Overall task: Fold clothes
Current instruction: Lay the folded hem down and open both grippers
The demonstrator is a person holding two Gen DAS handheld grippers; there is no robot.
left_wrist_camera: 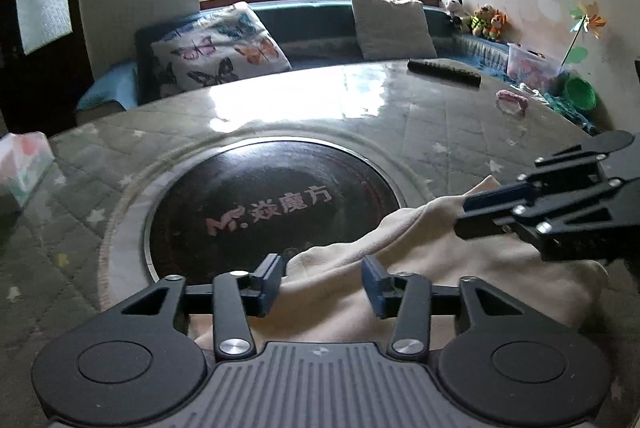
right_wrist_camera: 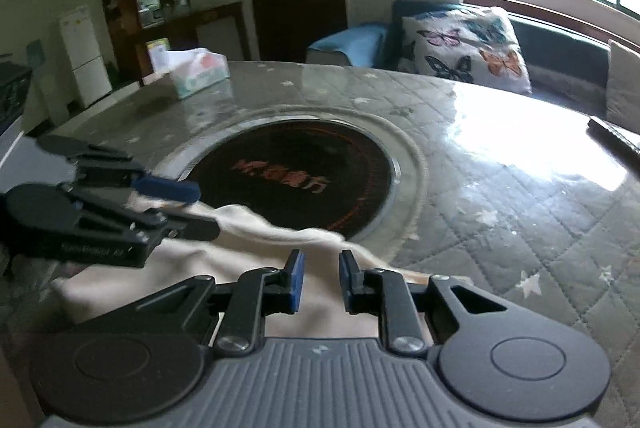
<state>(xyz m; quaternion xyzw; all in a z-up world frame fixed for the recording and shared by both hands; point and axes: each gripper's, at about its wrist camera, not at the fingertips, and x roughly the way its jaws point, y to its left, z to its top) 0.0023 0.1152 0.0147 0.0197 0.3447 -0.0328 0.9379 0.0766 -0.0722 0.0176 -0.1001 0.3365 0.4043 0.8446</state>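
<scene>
At the far left of the quilted, glass-topped table [left_wrist_camera: 360,100] sits a tissue box [left_wrist_camera: 24,164], well apart from the work. Next comes the round dark hotplate [left_wrist_camera: 272,212] set in the table's middle, printed with "Mr." and Chinese characters in pale red; the last reads 方, the others are too soft to read with certainty. The cream garment [left_wrist_camera: 440,268] lies bunched at the near edge, its far fold lapping onto the hotplate's rim. The left gripper [left_wrist_camera: 322,282] hangs over that fold with its jaws apart, cloth lying between the blue pads but not pinched. To its right, the right gripper [left_wrist_camera: 464,216] reaches in over the same garment; in its own view [right_wrist_camera: 320,280] the jaws stand narrowly apart with cloth beneath them, and whether they pinch a layer cannot be told. To fold well, I judge each gripper should close on a single edge near a corner, lift just clear of the glass, and draw the cloth flat before laying it over, keeping both hands level so the fold stays square. Faint lettering on the left gripper's side in the right view is too blurred to read.
</scene>
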